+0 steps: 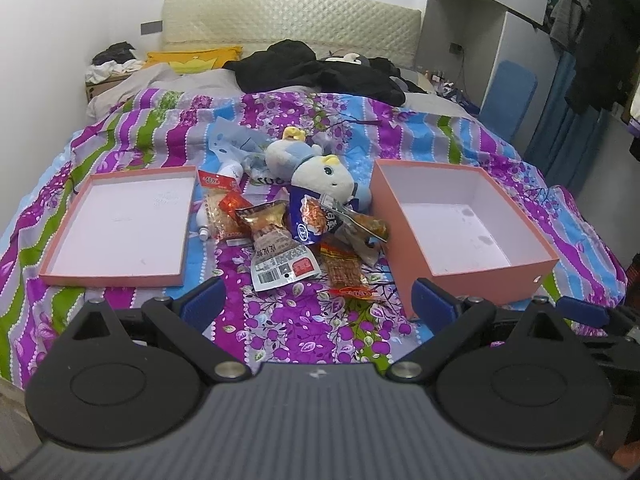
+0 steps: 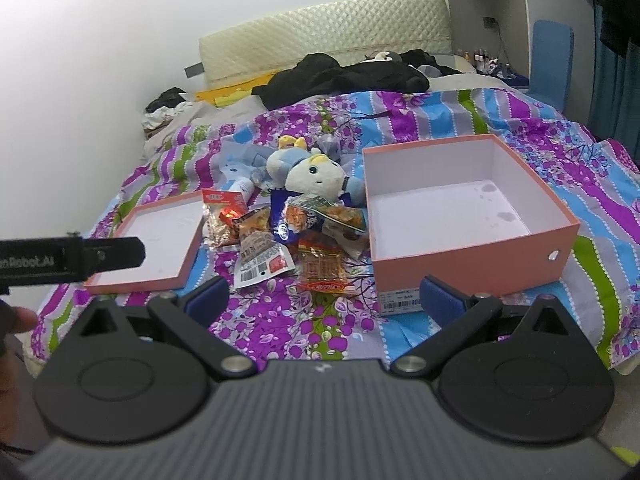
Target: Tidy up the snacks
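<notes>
A pile of snack packets (image 1: pixel 288 236) lies on the bed between a shallow pink box lid (image 1: pixel 120 224) on the left and a deep pink box (image 1: pixel 460 220) on the right; both are empty. The pile (image 2: pixel 288 240), lid (image 2: pixel 156 244) and box (image 2: pixel 460 216) also show in the right wrist view. My left gripper (image 1: pixel 318 300) is open and empty, held back from the pile near the bed's front edge. My right gripper (image 2: pixel 326 296) is open and empty, just before the box's front corner.
A plush toy (image 1: pixel 320 172) and a white bottle (image 1: pixel 230 172) lie behind the snacks. Black clothes (image 1: pixel 316 68) are heaped by the headboard. The floral bedspread (image 1: pixel 304 332) covers the bed. The left gripper's body (image 2: pixel 72 258) crosses the right view's left edge.
</notes>
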`<state>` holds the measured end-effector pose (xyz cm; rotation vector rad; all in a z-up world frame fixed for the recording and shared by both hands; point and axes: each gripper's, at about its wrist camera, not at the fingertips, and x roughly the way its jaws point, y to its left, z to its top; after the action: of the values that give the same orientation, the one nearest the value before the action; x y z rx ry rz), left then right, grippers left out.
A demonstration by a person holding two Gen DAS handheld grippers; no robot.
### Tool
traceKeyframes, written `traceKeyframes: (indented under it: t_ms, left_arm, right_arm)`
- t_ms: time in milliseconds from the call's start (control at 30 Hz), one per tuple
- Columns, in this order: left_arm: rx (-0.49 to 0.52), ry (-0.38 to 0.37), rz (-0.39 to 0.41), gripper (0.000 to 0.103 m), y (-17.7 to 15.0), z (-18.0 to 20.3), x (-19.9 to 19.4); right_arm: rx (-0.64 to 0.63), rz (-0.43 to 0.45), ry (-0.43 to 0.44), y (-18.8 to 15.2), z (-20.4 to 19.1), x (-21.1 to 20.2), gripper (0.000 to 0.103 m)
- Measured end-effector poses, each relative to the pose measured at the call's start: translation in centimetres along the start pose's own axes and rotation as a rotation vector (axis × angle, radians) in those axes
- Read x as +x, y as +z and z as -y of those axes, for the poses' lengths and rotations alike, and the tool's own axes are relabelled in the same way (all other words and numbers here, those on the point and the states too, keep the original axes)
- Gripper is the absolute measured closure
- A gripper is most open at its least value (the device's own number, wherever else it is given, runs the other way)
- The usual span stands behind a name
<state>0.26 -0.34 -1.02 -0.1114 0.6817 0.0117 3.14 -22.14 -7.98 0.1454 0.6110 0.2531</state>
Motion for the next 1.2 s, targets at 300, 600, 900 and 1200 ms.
traceKeyframes:
  t_ms: [300, 600, 900, 1200]
  left_arm:
    - [0.003, -0.006, -0.015, 0.002, 0.2, 0.1, 0.5]
    - [-0.001, -0.022, -0.035, 0.002, -0.2, 0.0, 1.2]
    - [-0.013, -0.026, -0.051, 0.002, -0.8, -0.2, 2.4]
    - [-0.032, -0.018, -0.107, 0.002, -1.7, -0.8, 4.8]
  right_arm:
    - [0.009, -0.015, -0.012, 0.2, 0.2, 0.4, 0.0]
    - [0.013, -0.04, -0.007, -0.2, 0.0, 0.9, 0.0]
    - [-0.005, -0.027, -0.033, -0.2, -0.3, 1.3, 0.0]
    - [0.041, -0.082, -0.011, -1.3, 0.1, 3.5, 0.005]
